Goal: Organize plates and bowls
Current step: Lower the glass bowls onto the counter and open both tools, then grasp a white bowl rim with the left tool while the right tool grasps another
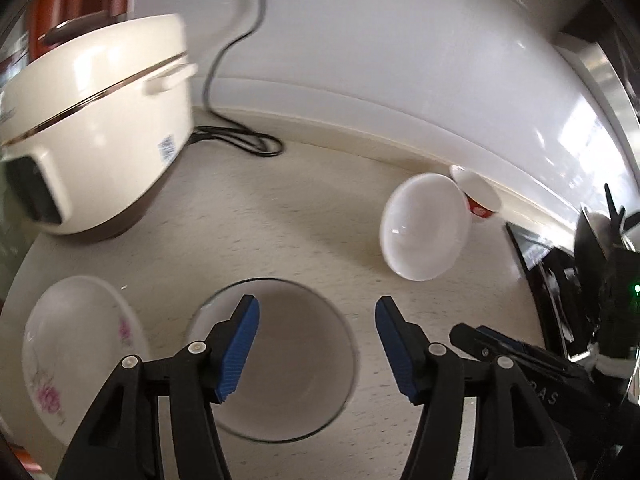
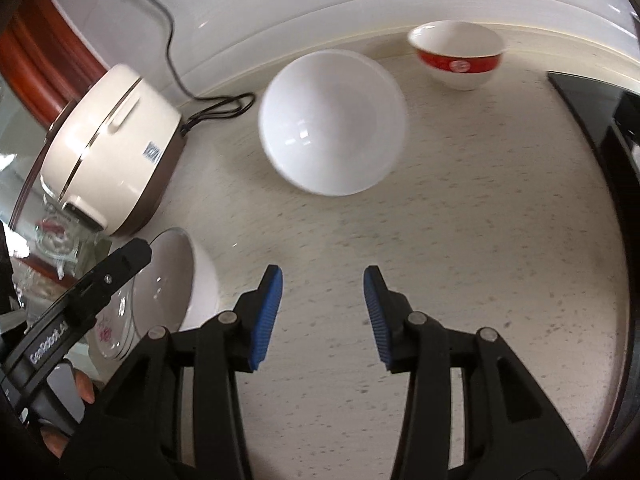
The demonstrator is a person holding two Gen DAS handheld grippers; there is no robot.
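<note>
My left gripper [image 1: 316, 344] is open over a bowl with a grey inside [image 1: 288, 368] that stands on the counter; its left finger is above the bowl's inside. A floral plate [image 1: 76, 360] lies to its left. A plain white bowl [image 1: 424, 226] and a red-banded bowl [image 1: 478, 196] stand further right near the wall. My right gripper [image 2: 323, 316] is open and empty above bare counter. The white bowl [image 2: 332, 120] is ahead of it, the red-banded bowl [image 2: 458, 54] at the back right, and the grey-inside bowl [image 2: 176, 280] and floral plate [image 2: 114, 328] at the left.
A cream rice cooker [image 1: 96, 128] with a black cord [image 1: 240, 140] stands at the back left by the white wall; it also shows in the right wrist view [image 2: 108, 160]. A black stove top [image 1: 544, 272] bounds the counter on the right [image 2: 600, 120].
</note>
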